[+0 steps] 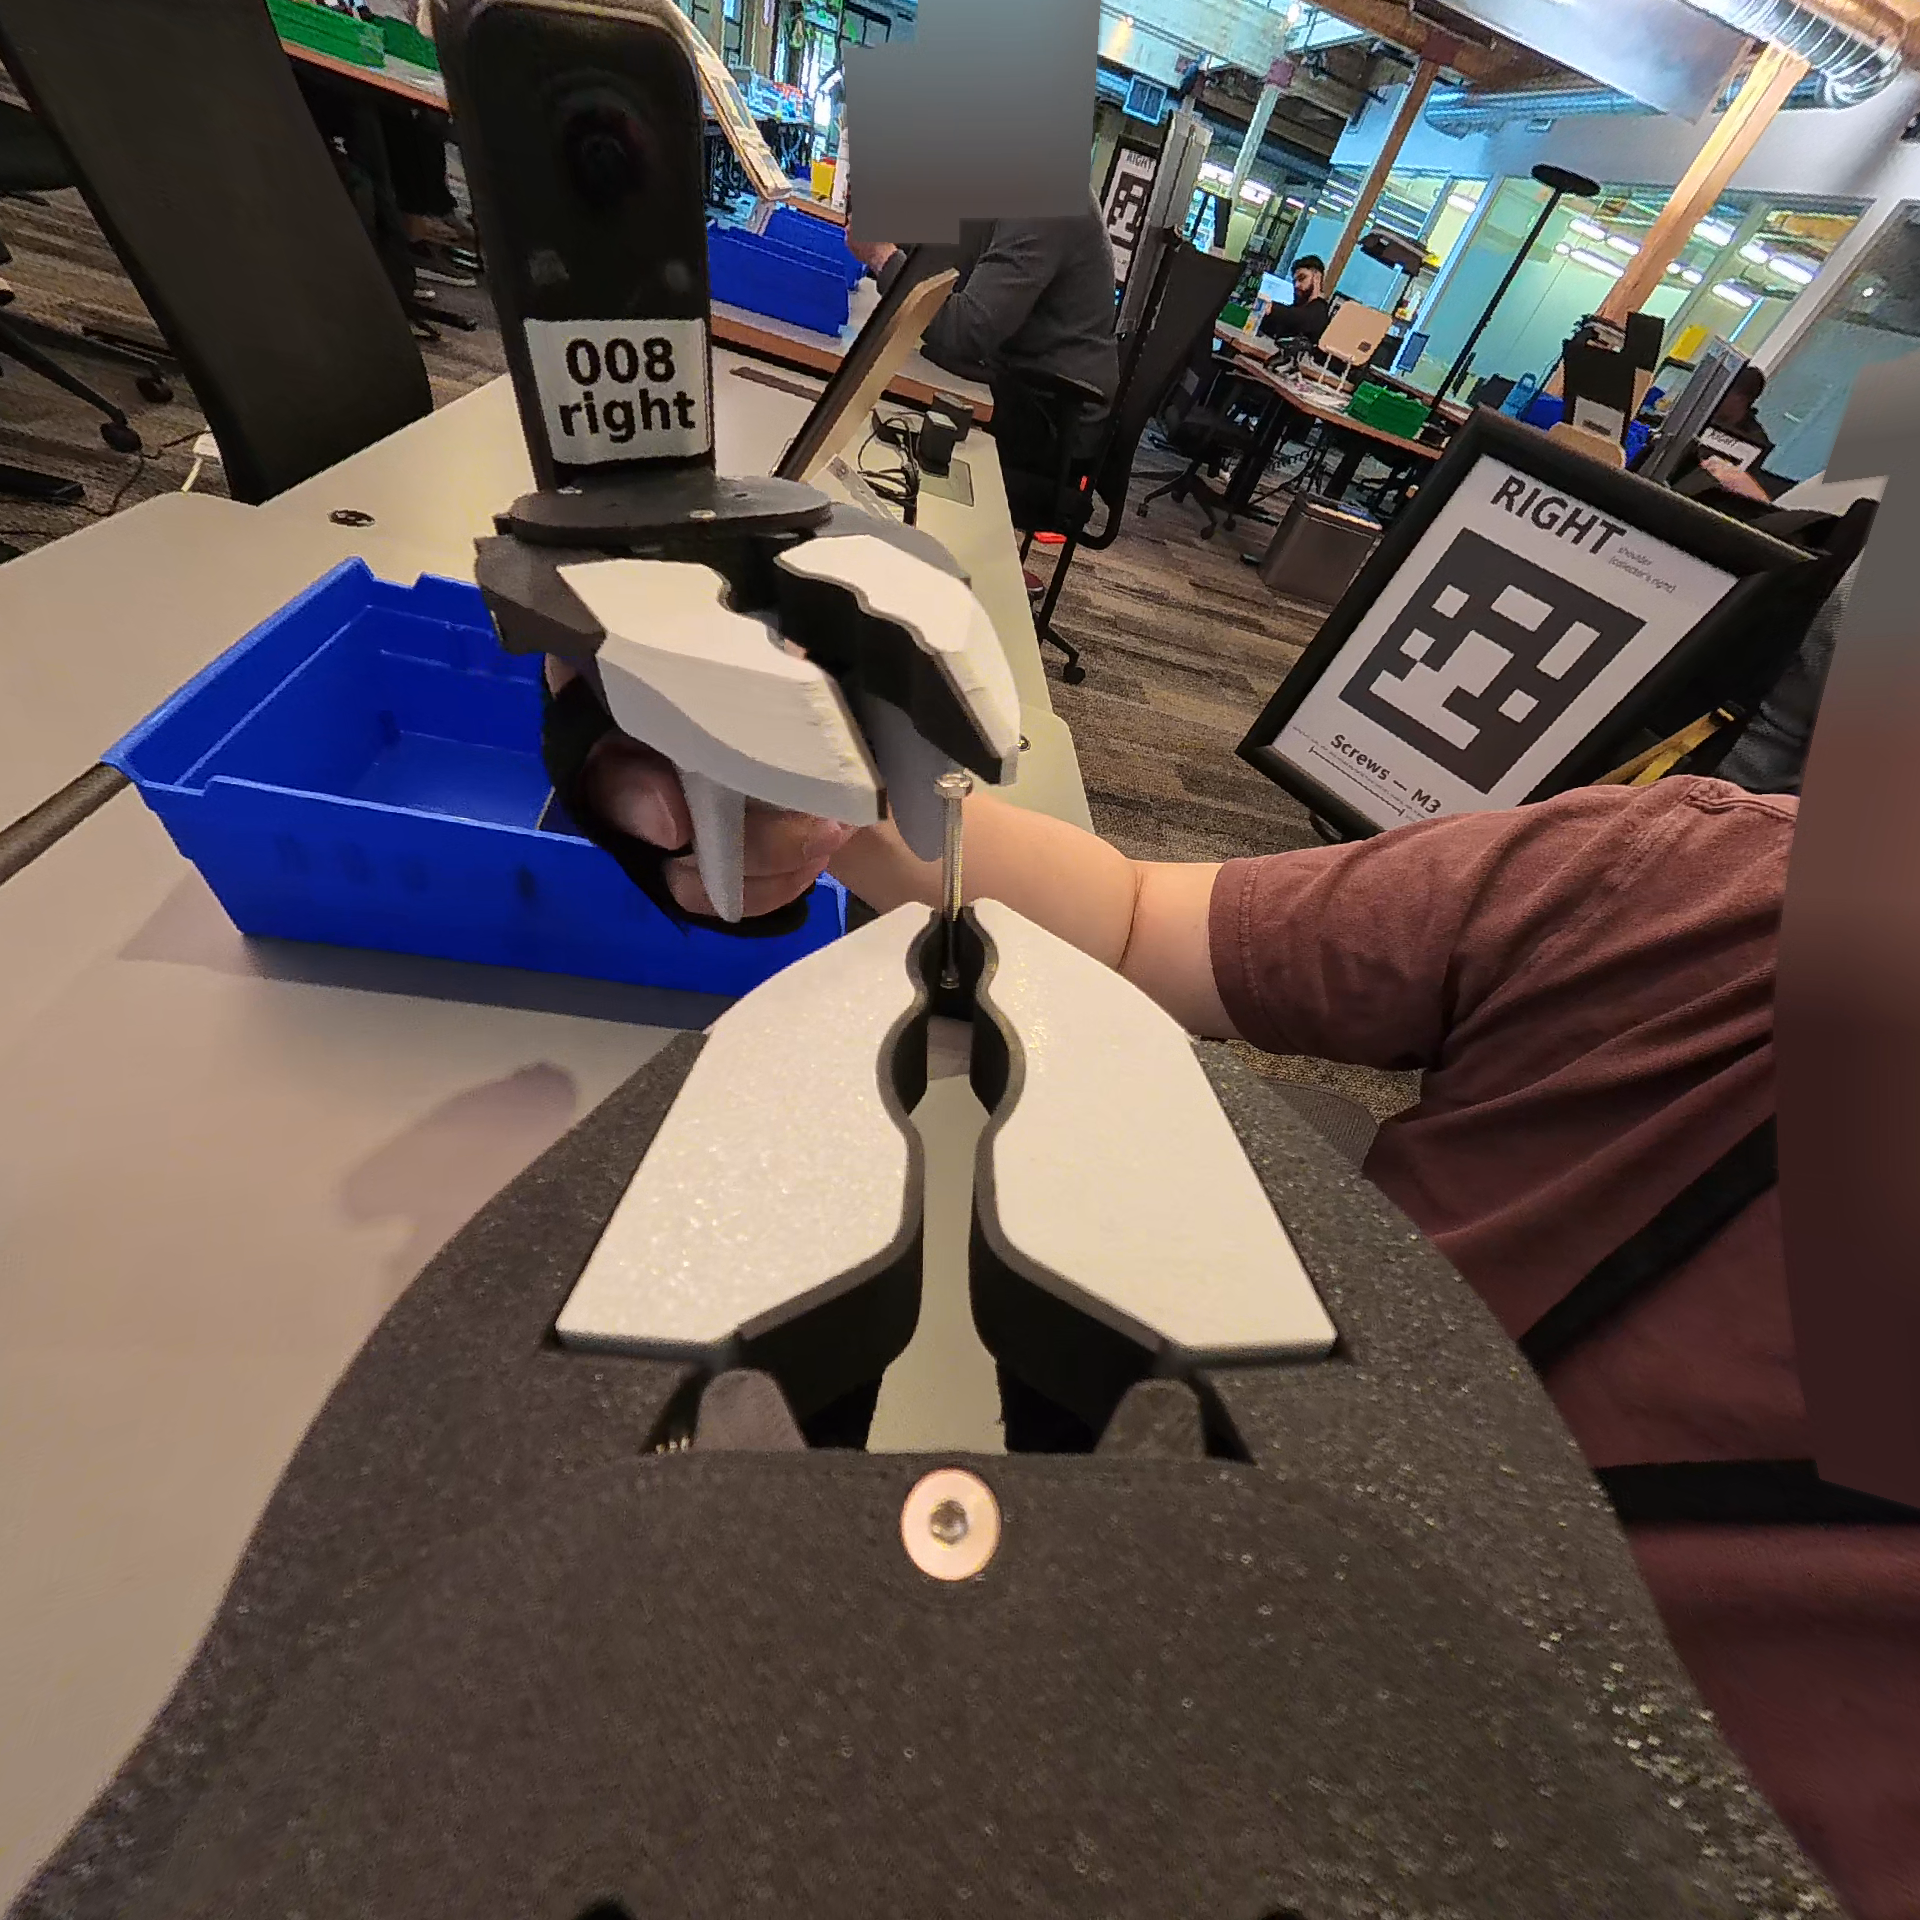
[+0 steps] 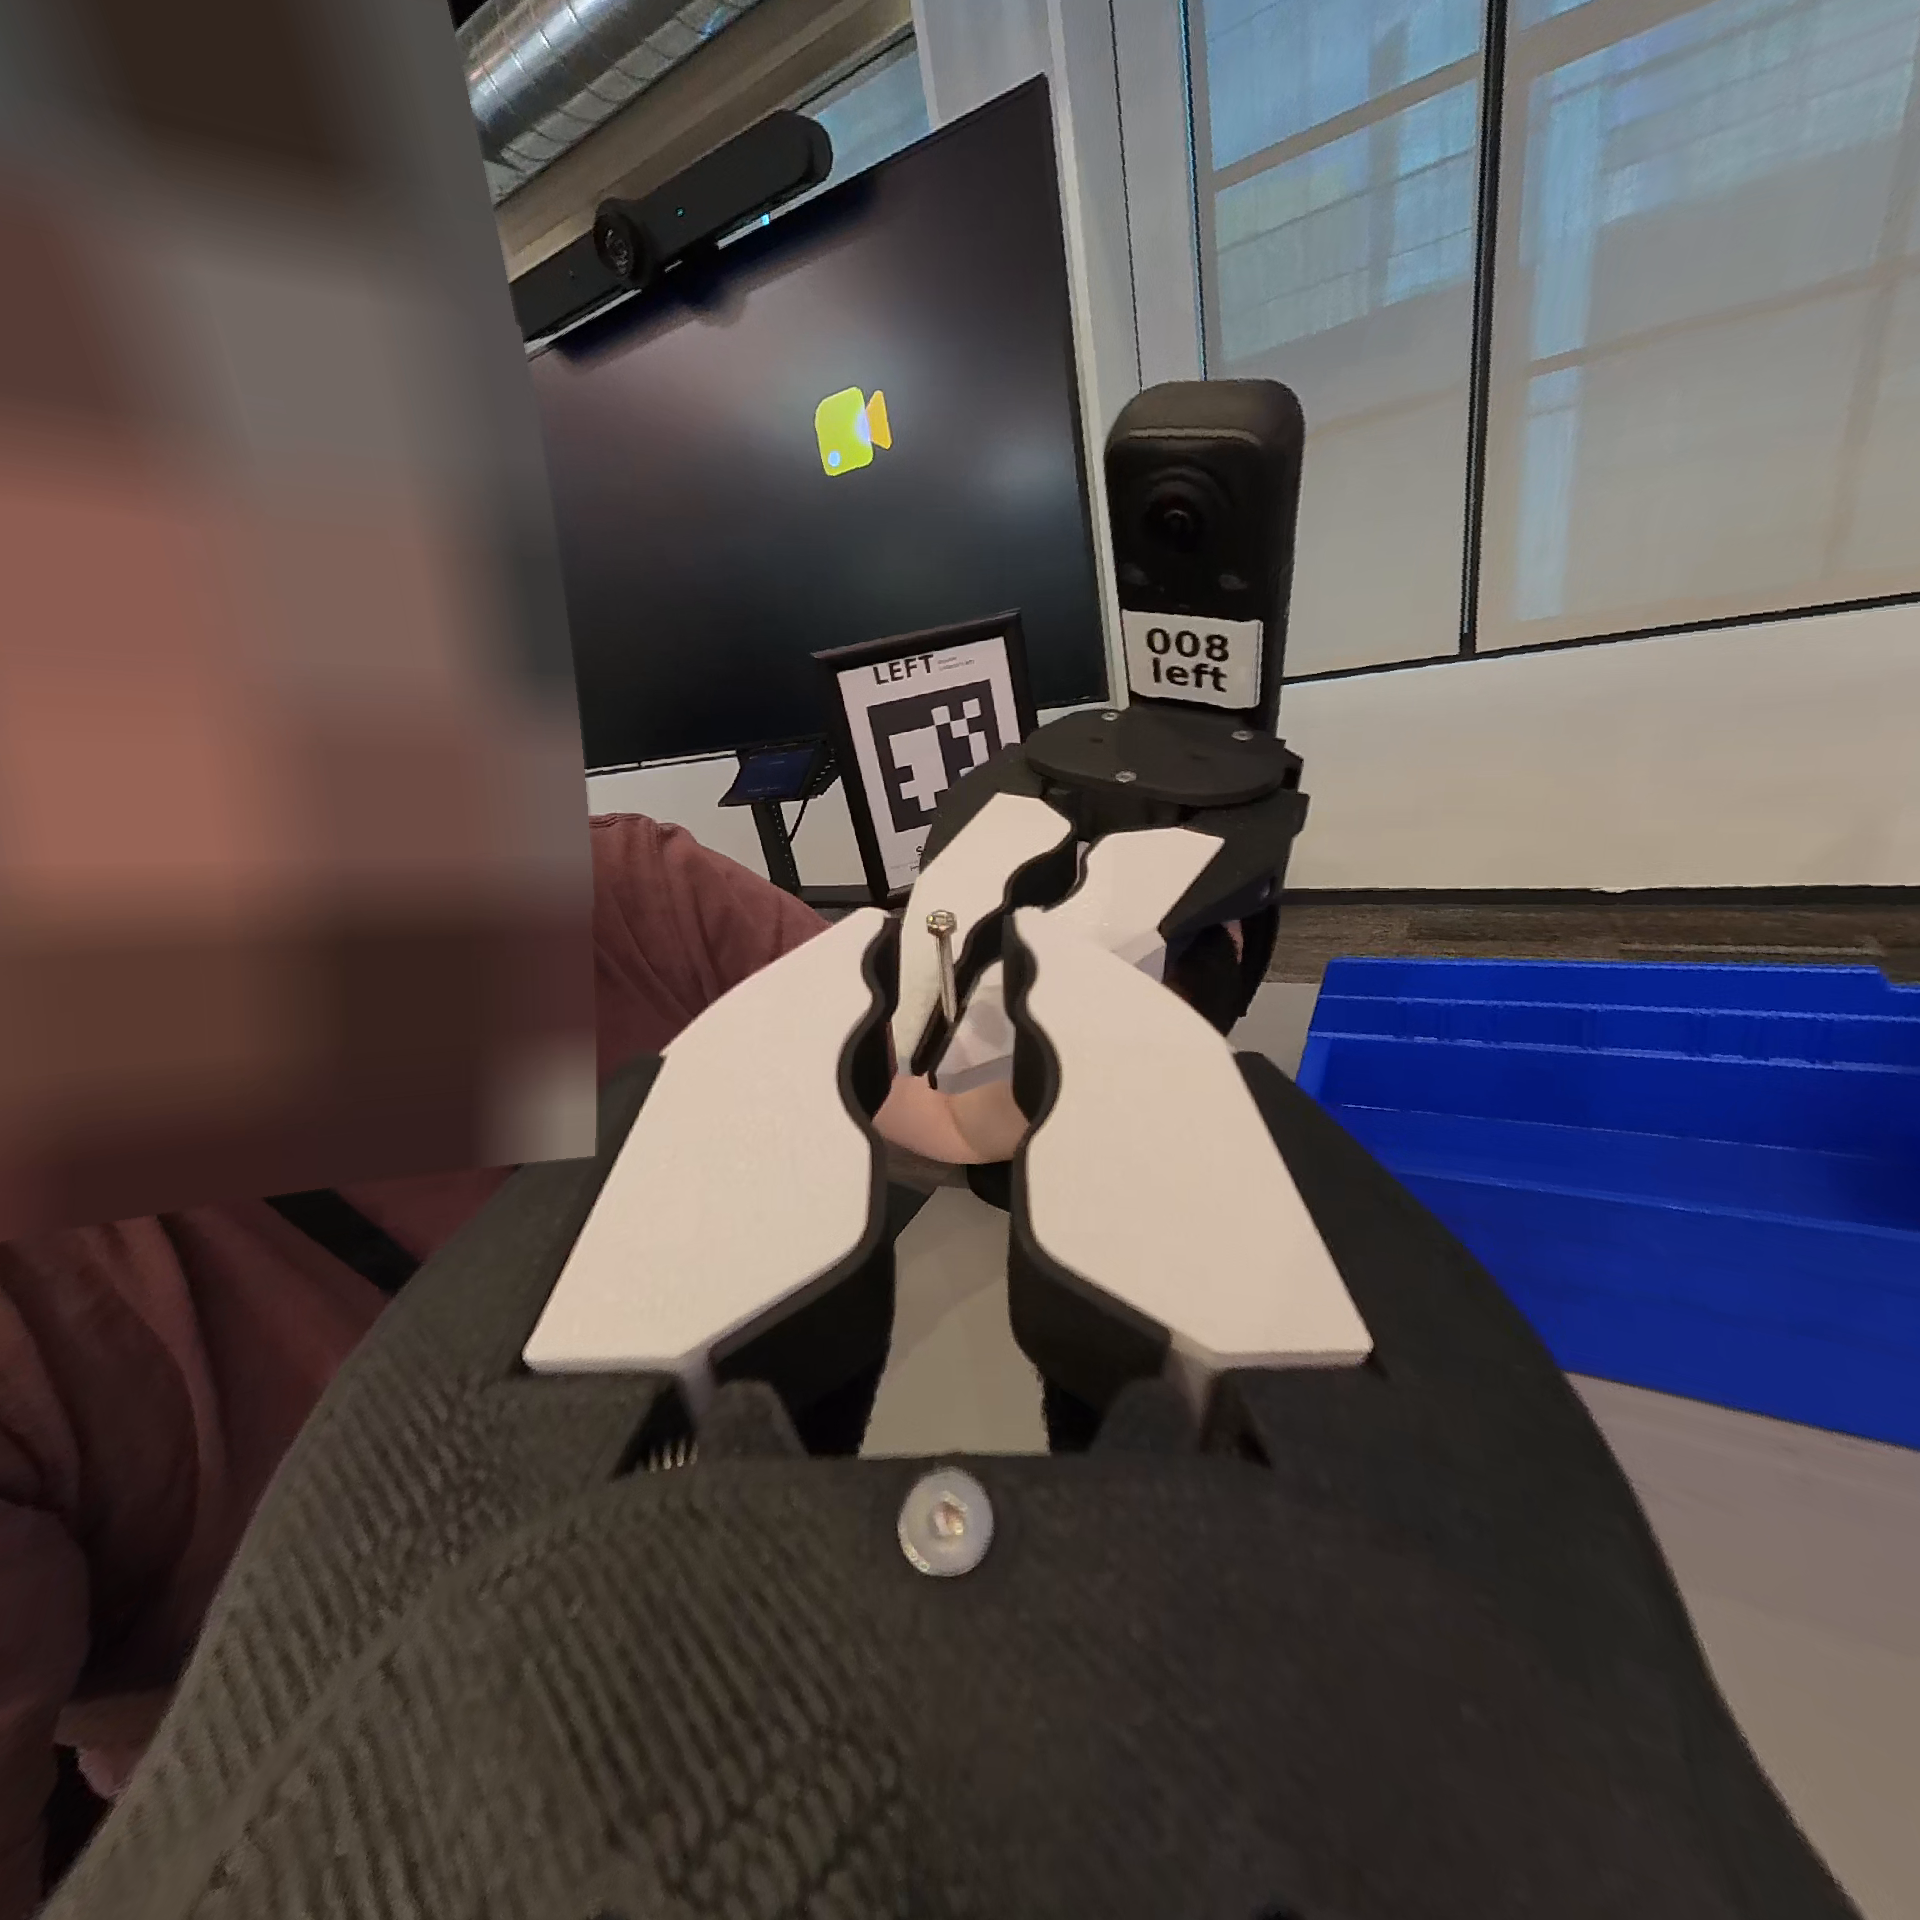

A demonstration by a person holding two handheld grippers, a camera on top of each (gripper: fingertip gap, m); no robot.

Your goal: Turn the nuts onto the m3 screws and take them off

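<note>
A: Where's the long, thin silver M3 screw right now?

B: Centre of the left wrist view, standing upright. Its lower end is pinched at the tips of the left gripper, whose white-faced jaws are closed down on the shank. The head sits at the top, just under the tip of the right gripper.

A: And the right one, has it got anything?

B: In the right wrist view the right gripper has its jaws narrowly parted, with the screw between the tips. I can't tell whether a nut is on the thread; it's too small to make out.

A: So how should the turning go?

B: I'd say keep the left grip firm and the screw vertical, bring the right tips square onto the nut, and twist gently so the thread doesn't cross. Work over the grey table, near the blue plastic bin at the left, so a dropped nut stays findable.
</note>
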